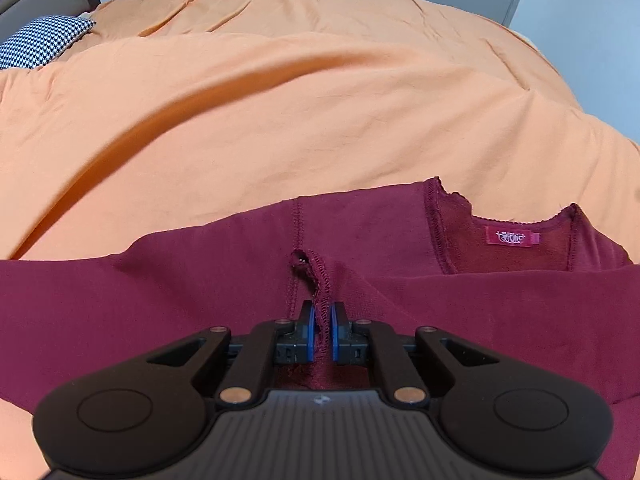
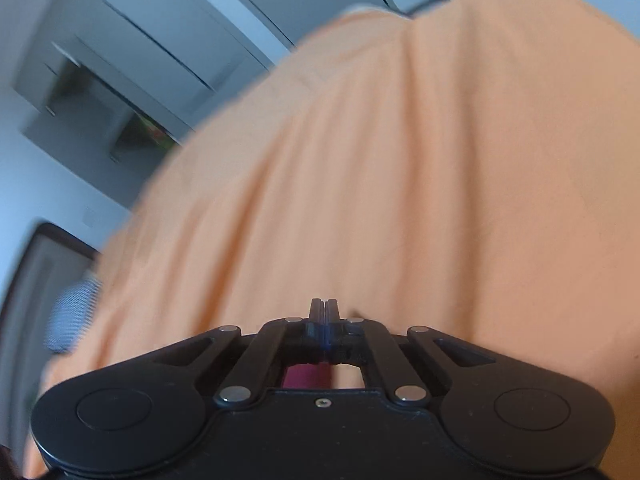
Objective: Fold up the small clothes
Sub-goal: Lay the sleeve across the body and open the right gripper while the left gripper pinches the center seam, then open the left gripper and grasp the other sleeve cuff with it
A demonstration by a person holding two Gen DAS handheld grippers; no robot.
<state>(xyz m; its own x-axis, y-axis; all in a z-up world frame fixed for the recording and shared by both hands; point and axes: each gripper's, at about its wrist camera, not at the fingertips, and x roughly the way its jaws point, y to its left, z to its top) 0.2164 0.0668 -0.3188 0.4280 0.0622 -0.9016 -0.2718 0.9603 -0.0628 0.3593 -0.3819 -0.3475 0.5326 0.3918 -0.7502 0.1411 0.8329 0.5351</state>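
Left gripper [image 1: 321, 322] clamped on stitched seam ridge of maroon garment [image 1: 160, 300]; blue pads [image 1: 310, 328] pinch fabric fold. Garment spread on orange bedsheet [image 1: 280, 120], neckline with pink label [image 1: 512, 237] up-right. Houndstooth pillow [image 1: 40, 40] far left. Right gripper [image 2: 324, 308] fully closed, no cloth visibly pinched at tips, maroon sliver below; view blurred.
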